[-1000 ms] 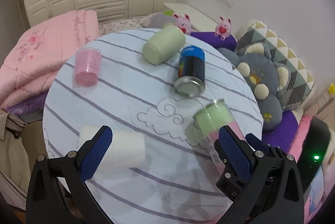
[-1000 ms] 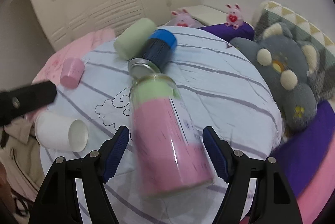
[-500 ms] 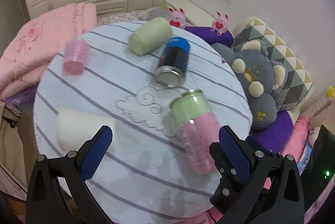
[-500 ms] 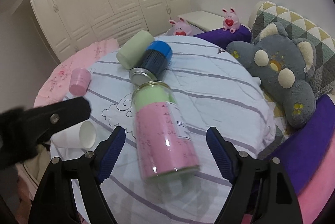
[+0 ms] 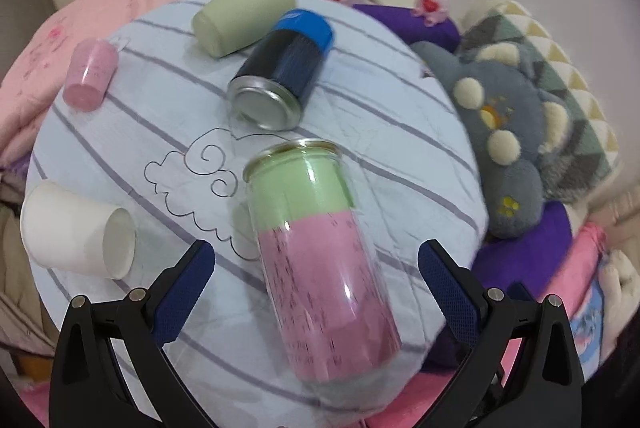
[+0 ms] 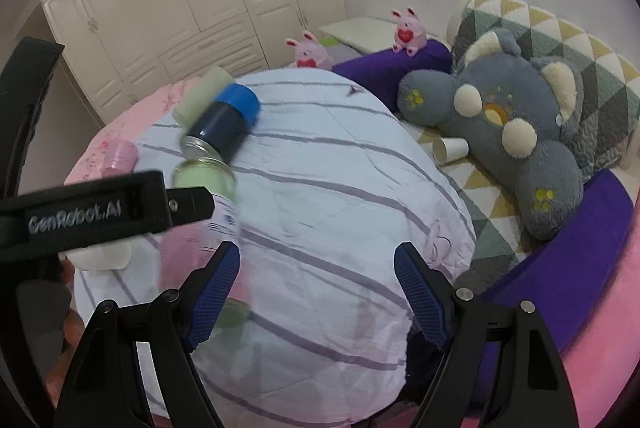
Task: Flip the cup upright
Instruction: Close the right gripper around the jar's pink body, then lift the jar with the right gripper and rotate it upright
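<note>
Striped round table (image 5: 400, 99) carries several cups, all lying down. Nearest us, the pink-green cup (image 5: 320, 248) lies on its side between the left gripper's (image 5: 316, 268) wide jaws, untouched. Right gripper (image 6: 316, 276) jaws wide too, empty, beside it. Step, we judge: approach. Next move calls for closing around the body, then tipping it upright.

your left wrist view looks steeply down, close over the round table (image 5: 132, 115), toward the wardrobe. your right wrist view sits higher and off to the right, facing the same way. both share the blue can (image 5: 286, 67) (image 6: 224, 123).
</note>
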Tool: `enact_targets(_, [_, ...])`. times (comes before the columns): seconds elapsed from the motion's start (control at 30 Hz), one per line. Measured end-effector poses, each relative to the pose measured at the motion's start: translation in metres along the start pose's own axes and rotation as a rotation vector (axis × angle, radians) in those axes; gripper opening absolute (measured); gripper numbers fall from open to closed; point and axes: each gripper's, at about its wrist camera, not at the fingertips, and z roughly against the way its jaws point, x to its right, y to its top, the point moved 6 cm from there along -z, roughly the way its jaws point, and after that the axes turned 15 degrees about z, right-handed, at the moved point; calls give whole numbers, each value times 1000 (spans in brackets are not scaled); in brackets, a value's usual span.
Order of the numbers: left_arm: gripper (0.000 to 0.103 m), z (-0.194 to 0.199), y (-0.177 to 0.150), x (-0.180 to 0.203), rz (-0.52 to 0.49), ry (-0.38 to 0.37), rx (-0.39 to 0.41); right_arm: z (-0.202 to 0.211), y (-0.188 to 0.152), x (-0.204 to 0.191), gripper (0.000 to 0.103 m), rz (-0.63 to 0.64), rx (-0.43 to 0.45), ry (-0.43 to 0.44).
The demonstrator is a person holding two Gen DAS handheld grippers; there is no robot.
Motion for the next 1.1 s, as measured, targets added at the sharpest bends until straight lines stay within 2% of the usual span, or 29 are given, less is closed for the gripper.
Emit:
enact_targets(0.17, [103,-24,5,-4,56,44,-66,-15,-2,8,81,6,-31,35])
enact_targets(0.53, [103,-38,14,-6,76,66,-83,-36,2,-1,81,70,-72,106])
enact_targets(0.6, [99,-38,15,-5,69,70,-72,-37,2,-1,81,72,-75,109])
enact_targets(0.67, [86,-36,15,-4,53,75,-59,-38,2,-3,81,74,-77,114])
enact_targets(0.8, [76,-34,15,1,33,57,-54,-37,1,-5,81,76,-78,118])
enact_targets(1.1, [75,-21,16,2,-10,44,-9,-30,3,-10,81,81,-66,124])
